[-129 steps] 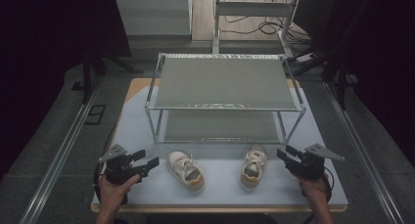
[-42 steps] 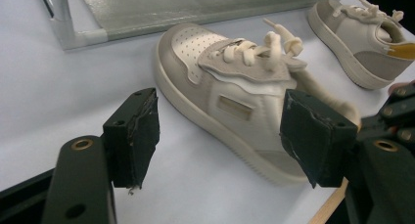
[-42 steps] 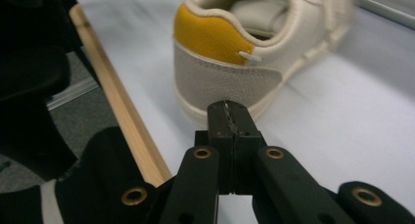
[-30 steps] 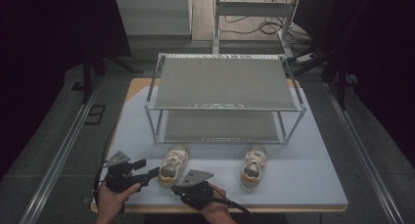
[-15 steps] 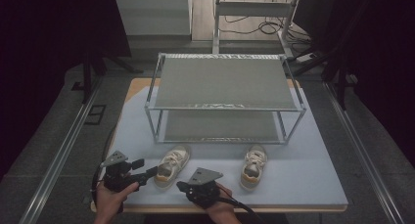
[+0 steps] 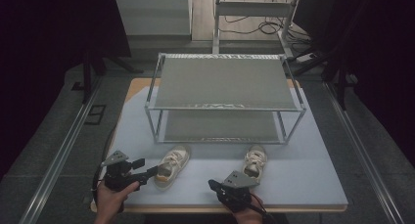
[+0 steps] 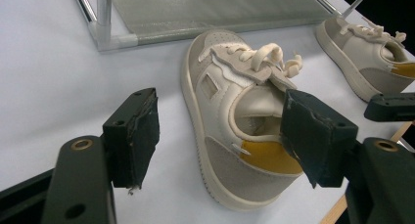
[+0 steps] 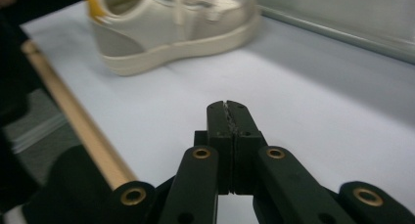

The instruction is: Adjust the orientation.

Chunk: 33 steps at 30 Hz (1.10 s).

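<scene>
Two small cream sneakers with yellow heel patches stand in front of the rack, toes toward it. The left shoe (image 6: pixel 169 168) (image 7: pixel 235 121) has its heel between the jaws of my left gripper (image 6: pixel 152 172) (image 7: pixel 220 104), which is open. Its left pad (image 7: pixel 134 133) stands clear of the shoe and its right pad (image 7: pixel 313 136) is close beside the heel collar. The right shoe (image 6: pixel 254 160) (image 7: pixel 364 62) stands free. My right gripper (image 6: pixel 214 185) (image 8: pixel 226 106) is shut on nothing, low over the table near the front edge, pointing toward the left shoe (image 8: pixel 171 23).
A two-level metal rack (image 6: pixel 225 82) stands on the white table top (image 6: pixel 313 170) behind the shoes; its lower shelf (image 7: pixel 205 9) is close to the left shoe's toe. The wooden front edge (image 8: pixel 73 111) runs just beside my right gripper. Dark floor surrounds the table.
My right gripper has slid to the right along the front edge, away from the left shoe and toward the right one, jaws staying shut. The left gripper and both shoes have held still.
</scene>
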Tool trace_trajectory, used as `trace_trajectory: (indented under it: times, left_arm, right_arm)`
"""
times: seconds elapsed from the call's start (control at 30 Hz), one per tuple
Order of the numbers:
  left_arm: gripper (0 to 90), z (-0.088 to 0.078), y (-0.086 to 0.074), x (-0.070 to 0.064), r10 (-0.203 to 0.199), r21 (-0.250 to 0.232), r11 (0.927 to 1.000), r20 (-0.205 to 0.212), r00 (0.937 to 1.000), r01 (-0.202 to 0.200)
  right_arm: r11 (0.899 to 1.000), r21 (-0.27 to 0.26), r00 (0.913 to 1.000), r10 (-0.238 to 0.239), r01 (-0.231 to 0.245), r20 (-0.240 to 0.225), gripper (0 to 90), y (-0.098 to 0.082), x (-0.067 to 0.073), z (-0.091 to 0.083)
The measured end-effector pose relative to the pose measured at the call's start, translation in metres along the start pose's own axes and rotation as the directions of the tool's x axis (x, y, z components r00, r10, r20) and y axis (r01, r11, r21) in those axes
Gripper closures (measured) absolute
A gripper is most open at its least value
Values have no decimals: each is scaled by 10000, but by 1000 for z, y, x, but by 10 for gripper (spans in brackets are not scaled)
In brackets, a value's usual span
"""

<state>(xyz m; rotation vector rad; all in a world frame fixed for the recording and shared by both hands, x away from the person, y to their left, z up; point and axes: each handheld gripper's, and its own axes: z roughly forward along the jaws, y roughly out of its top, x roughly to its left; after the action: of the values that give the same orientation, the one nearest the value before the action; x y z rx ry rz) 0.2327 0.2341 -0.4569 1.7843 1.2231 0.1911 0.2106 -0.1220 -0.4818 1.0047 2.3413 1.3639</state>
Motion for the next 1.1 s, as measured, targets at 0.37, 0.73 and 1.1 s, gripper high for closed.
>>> trace_trajectory:
  times: [0.37,0.73,1.1]
  left_arm:
    - [304,0,2,0,8,-65,10000,-46,10000,-8]
    - [305,4,1,3,-45,38,10000,-2,10000,45]
    - [305,2,1,4,-76,-6,10000,1,10000,76]
  right_arm:
    - [9989,-390,9922,319,-274,1204,897,-11,-15,-22]
    - [9980,-251,9775,615,-576,2016,898,-26,-29,-30]
    - [9916,-503,9632,1275,-1189,2368,899,-47,-44,-63]
